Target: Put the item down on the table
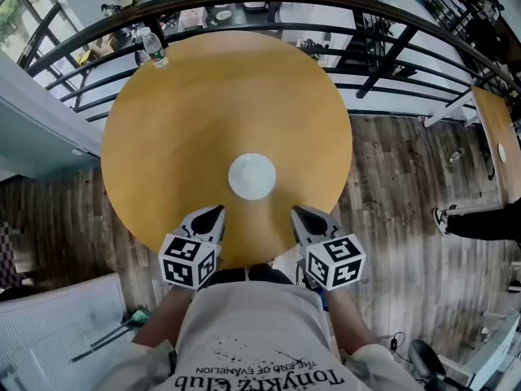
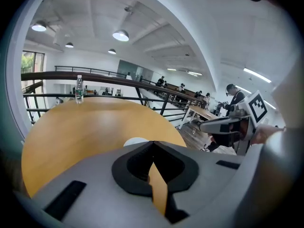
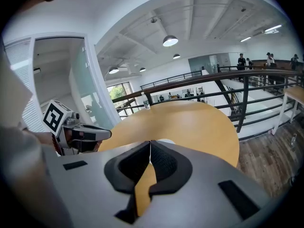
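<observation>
A round white disc lies flat on the round wooden table, near its front edge. My left gripper hovers at that edge, left of the disc, shut with nothing between its jaws. My right gripper hovers to the right of the disc, also shut and empty. In the left gripper view the jaws meet at their tips, with the disc just past them. In the right gripper view the gripper shows its jaw tips touching.
A clear water bottle stands at the far left rim of the table, by a dark curved railing. Wooden floor lies right of the table, with another table and a person's leg at far right.
</observation>
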`<state>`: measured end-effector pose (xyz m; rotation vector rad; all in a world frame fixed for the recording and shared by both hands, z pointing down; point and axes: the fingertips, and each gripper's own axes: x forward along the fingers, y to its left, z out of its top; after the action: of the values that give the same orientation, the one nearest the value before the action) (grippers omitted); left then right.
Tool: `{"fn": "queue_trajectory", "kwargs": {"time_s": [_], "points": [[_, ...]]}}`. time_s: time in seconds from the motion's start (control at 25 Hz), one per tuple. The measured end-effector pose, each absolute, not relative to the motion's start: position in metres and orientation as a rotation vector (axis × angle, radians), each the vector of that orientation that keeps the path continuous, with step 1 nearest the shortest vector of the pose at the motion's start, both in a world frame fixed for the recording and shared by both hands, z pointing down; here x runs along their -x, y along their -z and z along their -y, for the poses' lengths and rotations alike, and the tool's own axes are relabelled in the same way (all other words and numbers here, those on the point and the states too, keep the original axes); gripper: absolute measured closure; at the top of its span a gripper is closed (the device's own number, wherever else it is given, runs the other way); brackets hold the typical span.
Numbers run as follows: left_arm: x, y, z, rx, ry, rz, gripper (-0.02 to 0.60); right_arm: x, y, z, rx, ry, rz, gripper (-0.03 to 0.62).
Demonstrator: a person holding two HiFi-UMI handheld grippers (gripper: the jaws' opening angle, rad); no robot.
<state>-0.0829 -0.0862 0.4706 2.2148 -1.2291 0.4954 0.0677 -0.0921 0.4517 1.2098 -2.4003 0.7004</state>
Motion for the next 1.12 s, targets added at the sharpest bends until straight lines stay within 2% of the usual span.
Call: {"fn": "queue_trajectory", "kwargs": {"time_s": [0.4, 1.12], "points": [[0.082, -0.463, 0.071, -2.266, -0.588, 1.227, 0.558, -0.045, -0.445, 0.085, -1.115, -0.676, 2.43, 0.568], [0.1, -0.461, 0.081, -2.255, -0.587, 1.293, 0.558, -0.053, -0.45, 0.085, -1.164, -0.623, 2.411, 0.568]]}}
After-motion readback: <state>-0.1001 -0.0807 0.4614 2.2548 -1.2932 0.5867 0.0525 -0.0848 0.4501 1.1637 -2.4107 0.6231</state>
